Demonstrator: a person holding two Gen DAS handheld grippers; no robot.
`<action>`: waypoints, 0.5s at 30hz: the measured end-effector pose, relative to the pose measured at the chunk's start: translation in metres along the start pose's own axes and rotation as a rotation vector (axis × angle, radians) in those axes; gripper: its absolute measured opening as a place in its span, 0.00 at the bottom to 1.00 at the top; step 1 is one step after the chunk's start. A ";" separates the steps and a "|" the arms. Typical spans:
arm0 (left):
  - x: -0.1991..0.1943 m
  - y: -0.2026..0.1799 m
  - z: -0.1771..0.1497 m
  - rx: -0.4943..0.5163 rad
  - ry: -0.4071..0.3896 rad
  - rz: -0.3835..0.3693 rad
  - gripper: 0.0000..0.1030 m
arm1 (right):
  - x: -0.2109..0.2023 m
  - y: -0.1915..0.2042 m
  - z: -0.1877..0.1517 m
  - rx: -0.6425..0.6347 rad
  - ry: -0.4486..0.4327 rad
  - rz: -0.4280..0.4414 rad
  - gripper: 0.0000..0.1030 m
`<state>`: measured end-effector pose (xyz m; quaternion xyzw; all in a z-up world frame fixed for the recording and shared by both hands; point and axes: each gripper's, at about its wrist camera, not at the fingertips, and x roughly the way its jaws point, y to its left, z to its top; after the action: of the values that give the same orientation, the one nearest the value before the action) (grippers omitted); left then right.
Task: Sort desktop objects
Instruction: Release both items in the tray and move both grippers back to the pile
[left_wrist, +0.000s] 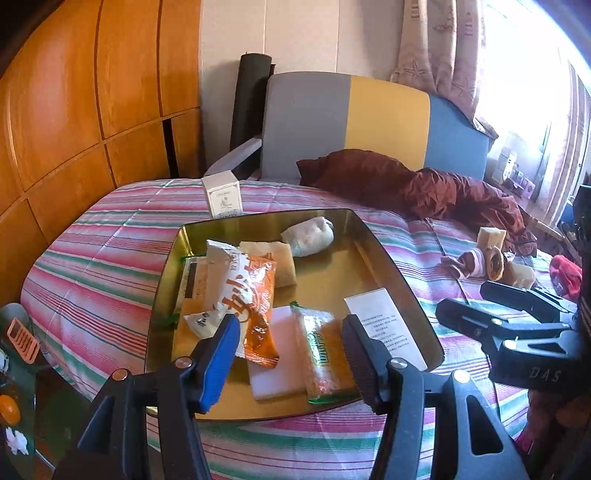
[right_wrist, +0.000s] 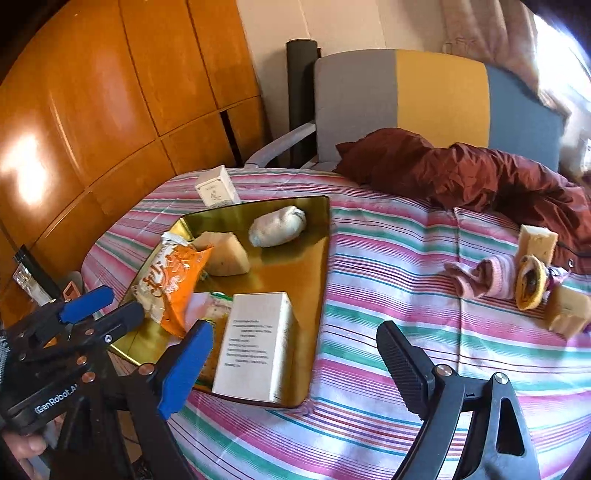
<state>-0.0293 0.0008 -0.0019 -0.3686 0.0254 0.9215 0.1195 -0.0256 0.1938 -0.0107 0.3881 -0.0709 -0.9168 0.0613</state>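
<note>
Both grippers, left (left_wrist: 290, 354) and right (right_wrist: 295, 363), hung with jaws wide and empty over the near edge of the glossy gold tray (left_wrist: 388, 266). Judging by its load, sorting was roughly half done: crinkly orange packet (left_wrist: 251, 291), white box (right_wrist: 255, 343), rolled sock (right_wrist: 277, 230). Far right, knitted socks (right_wrist: 495, 277) and spongy blocks (right_wrist: 537, 238) remained on the striped quilt (right_wrist: 388, 258).

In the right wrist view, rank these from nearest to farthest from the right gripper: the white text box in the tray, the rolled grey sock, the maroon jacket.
1. white text box, tray's near corner, left of the right gripper.
2. rolled grey sock, tray's far end.
3. maroon jacket, far right by the headboard.
</note>
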 end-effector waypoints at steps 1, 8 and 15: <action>0.000 -0.002 0.000 0.007 -0.001 -0.002 0.57 | -0.001 -0.003 0.000 0.006 -0.001 -0.004 0.88; 0.001 -0.015 0.003 0.037 0.003 -0.028 0.57 | -0.007 -0.029 -0.003 0.047 -0.001 -0.048 0.88; 0.002 -0.032 0.007 0.075 0.000 -0.087 0.57 | -0.012 -0.066 -0.008 0.108 0.020 -0.103 0.88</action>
<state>-0.0278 0.0330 0.0027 -0.3647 0.0440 0.9139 0.1731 -0.0157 0.2597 -0.0197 0.4033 -0.0998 -0.9096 -0.0063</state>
